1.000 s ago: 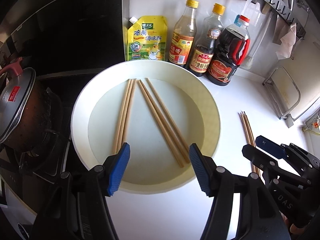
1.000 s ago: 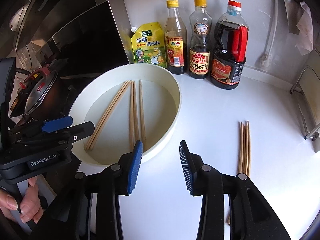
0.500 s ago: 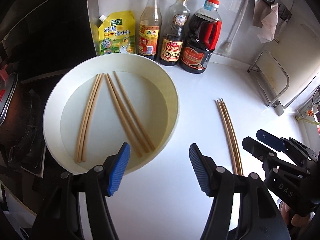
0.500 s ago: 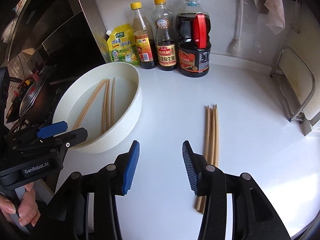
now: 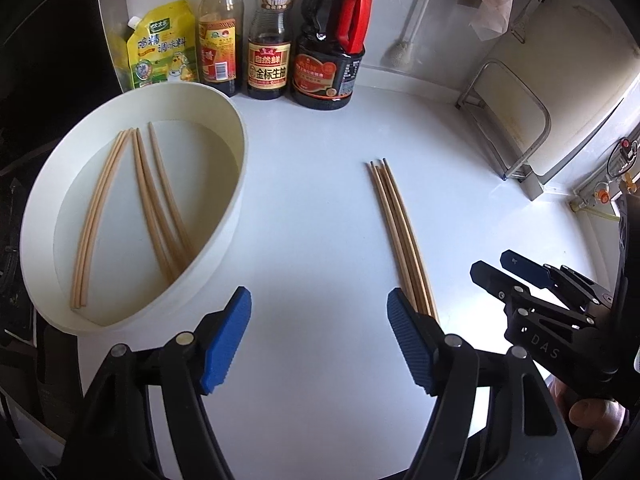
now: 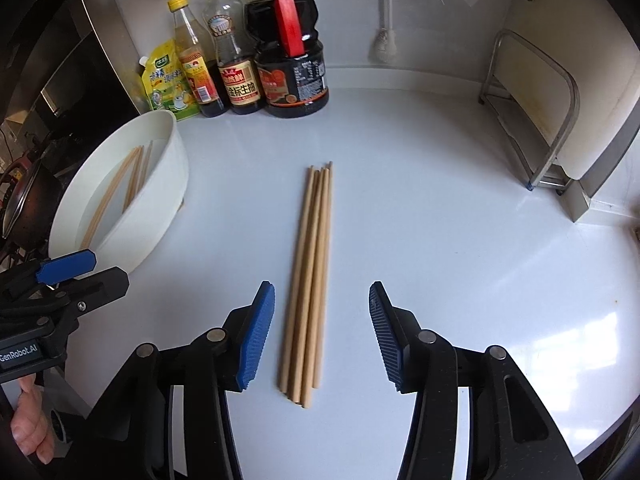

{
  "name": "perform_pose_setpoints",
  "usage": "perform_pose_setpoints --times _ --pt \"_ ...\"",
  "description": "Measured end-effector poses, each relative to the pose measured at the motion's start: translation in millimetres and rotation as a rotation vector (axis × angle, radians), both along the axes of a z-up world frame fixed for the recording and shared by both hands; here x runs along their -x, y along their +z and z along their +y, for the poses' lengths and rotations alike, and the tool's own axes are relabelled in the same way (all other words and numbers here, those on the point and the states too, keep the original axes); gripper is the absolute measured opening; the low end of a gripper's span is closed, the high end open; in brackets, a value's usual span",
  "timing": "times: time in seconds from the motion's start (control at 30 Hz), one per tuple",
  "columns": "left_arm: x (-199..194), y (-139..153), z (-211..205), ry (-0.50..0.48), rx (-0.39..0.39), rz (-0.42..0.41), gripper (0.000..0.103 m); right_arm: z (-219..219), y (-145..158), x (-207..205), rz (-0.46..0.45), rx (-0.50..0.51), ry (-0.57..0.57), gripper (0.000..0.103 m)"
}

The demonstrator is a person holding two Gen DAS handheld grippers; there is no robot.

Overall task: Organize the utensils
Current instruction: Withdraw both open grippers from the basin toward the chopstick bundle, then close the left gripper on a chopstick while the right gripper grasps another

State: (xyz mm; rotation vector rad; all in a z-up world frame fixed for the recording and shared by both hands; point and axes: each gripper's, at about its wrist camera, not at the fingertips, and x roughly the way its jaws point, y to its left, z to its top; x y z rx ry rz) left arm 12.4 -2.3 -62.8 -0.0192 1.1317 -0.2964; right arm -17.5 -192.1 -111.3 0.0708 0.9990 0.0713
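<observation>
A bundle of several wooden chopsticks (image 6: 311, 276) lies on the white counter; it also shows in the left wrist view (image 5: 400, 232). My right gripper (image 6: 316, 332) is open and empty, its jaws either side of the bundle's near half, above it. Several more chopsticks (image 5: 136, 208) lie in a white round basin (image 5: 234, 216) at the left, also seen in the right wrist view (image 6: 164, 200). My left gripper (image 5: 318, 340) is open and empty over bare counter between basin and bundle. The right gripper shows at the right of the left wrist view (image 5: 520, 268).
Three sauce bottles (image 5: 266, 36) and a yellow seasoning pouch (image 5: 160, 56) stand along the back wall. A metal rack (image 6: 532, 120) stands at the right. A stove with a pot (image 6: 24, 196) lies left of the basin. A brush (image 6: 384, 44) hangs on the wall.
Both grippers have moved right, away from the basin. The right gripper now straddles the chopstick bundle on the counter. Both stayed open.
</observation>
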Motion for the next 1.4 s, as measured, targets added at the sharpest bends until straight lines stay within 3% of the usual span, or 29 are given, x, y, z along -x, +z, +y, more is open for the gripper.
perform_pose_setpoints --times 0.4,0.7,1.4 --pt "-6.2 -37.4 -28.5 -0.011 -0.040 0.044 0.071 -20.1 -39.4 -18.4 0.041 -0.016 -0.007 0.048" --pt "-13.6 -49.6 -23.9 0.017 -0.069 0.060 0.071 -12.8 -58.3 -39.9 0.047 0.009 0.009 0.048" --pt "-17.8 -57.9 -18.9 0.033 -0.073 0.069 0.071 -0.9 -64.2 -50.0 0.049 0.051 0.032 0.048"
